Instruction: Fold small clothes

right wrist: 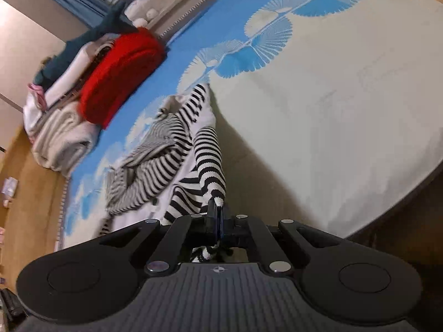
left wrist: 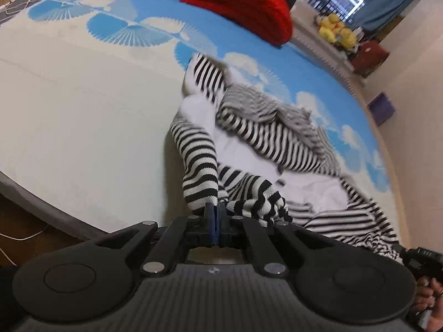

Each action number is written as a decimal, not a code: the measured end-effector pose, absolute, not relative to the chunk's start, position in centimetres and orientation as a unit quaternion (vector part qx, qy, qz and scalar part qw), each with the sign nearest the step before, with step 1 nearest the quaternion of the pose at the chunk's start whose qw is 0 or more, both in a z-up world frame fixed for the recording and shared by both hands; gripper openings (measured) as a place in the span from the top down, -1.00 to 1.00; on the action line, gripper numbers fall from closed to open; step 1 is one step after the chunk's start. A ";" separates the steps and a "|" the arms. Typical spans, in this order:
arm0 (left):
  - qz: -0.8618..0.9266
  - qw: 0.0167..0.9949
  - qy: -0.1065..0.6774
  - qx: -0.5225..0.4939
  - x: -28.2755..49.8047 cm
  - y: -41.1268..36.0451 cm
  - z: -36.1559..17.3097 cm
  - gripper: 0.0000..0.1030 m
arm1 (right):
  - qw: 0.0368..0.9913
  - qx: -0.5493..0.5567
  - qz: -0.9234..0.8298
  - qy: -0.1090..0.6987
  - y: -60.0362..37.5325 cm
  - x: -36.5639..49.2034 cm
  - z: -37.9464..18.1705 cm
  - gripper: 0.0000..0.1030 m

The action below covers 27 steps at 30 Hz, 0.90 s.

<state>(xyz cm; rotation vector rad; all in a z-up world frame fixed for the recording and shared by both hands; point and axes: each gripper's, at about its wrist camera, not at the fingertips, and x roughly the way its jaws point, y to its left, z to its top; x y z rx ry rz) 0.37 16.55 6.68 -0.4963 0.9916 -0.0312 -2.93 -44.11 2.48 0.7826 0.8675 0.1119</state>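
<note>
A black-and-white striped garment (left wrist: 249, 138) with a white inner part lies crumpled on the bed. My left gripper (left wrist: 217, 210) is shut on one striped edge of it, and the cloth rises from the bed into the jaws. In the right wrist view the same striped garment (right wrist: 171, 149) stretches away from my right gripper (right wrist: 218, 210), which is shut on another striped edge; a bit of cloth hangs below its jaws. The right gripper's body shows at the lower right edge of the left wrist view, held by a hand (left wrist: 427, 296).
The bed cover (left wrist: 83, 96) is cream with blue fan patterns. A red folded cloth (left wrist: 243, 5) and a pile of folded clothes (right wrist: 63, 127) sit at the far side. Yellow soft toys (left wrist: 336, 31) lie on a ledge. The bed's near edge (left wrist: 41, 202) drops to a wooden floor.
</note>
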 end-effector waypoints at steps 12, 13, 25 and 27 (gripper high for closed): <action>-0.078 0.885 0.395 -0.233 -1.4 16.4 16.1 0.99 | 0.886 0.317 0.096 0.326 -46.0 -8.3 13.8 0.99; -0.074 0.888 0.395 -0.224 -0.2 15.9 15.8 0.99 | 0.891 0.305 0.090 0.323 -45.8 -7.3 14.1 1.00; 0.005 0.880 0.450 -0.148 23.3 14.5 2.0 0.97 | 0.888 0.241 0.002 0.393 -42.2 16.5 4.3 0.91; 0.016 0.858 0.487 -0.161 24.6 15.4 0.0 0.95 | 0.881 0.234 -0.031 0.411 -41.9 18.6 1.8 0.84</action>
